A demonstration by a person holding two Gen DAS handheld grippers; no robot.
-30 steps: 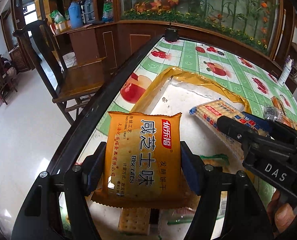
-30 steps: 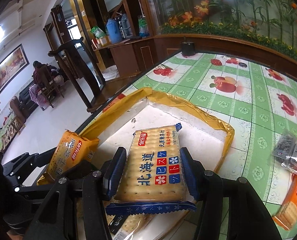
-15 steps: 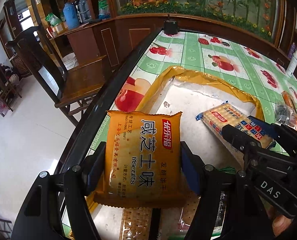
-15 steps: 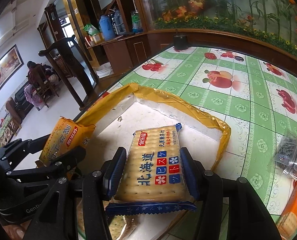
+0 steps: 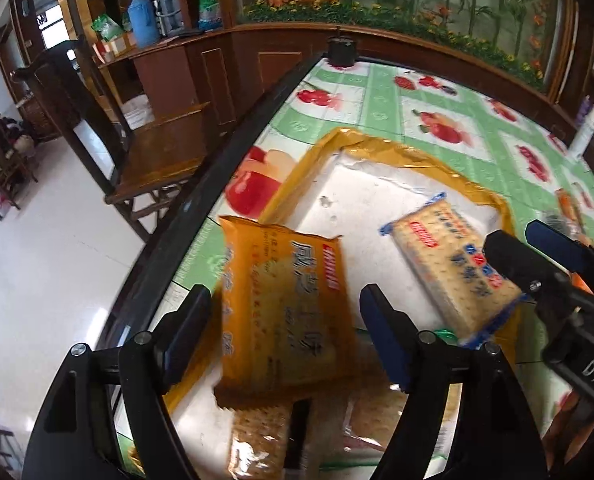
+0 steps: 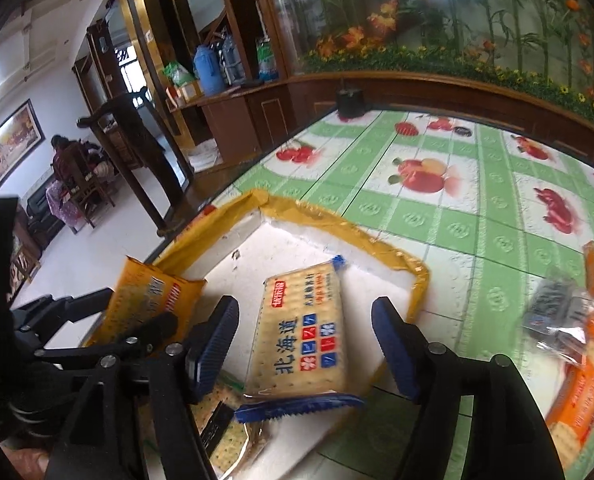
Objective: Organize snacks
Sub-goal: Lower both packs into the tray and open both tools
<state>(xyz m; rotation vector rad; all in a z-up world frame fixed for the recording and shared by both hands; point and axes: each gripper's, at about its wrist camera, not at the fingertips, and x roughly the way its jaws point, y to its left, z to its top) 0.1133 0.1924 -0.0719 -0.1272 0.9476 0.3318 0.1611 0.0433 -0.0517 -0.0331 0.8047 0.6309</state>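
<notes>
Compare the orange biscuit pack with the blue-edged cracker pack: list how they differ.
The orange biscuit pack has an opaque orange wrapper; the blue-edged cracker pack has a clear wrapper with blue ends that shows its crackers. The orange pack sits at the near left side of the yellow-rimmed foam box, the blue-edged pack further right. Shared: each lies between the open jaws of a hand-held gripper, whose jaws have just been opening, pads clear of it.

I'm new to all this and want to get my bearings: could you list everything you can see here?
orange biscuit packet: one, between the left fingers, untouched
blue-edged cracker packet: one, over the box, between the right fingers
white foam box with yellow taped rim: one, at the table edge
orange snack packets: several, on the table, right
fruit-print green tablecloth: one
dark wooden chair: one, left
left gripper: open
right gripper: open
</notes>
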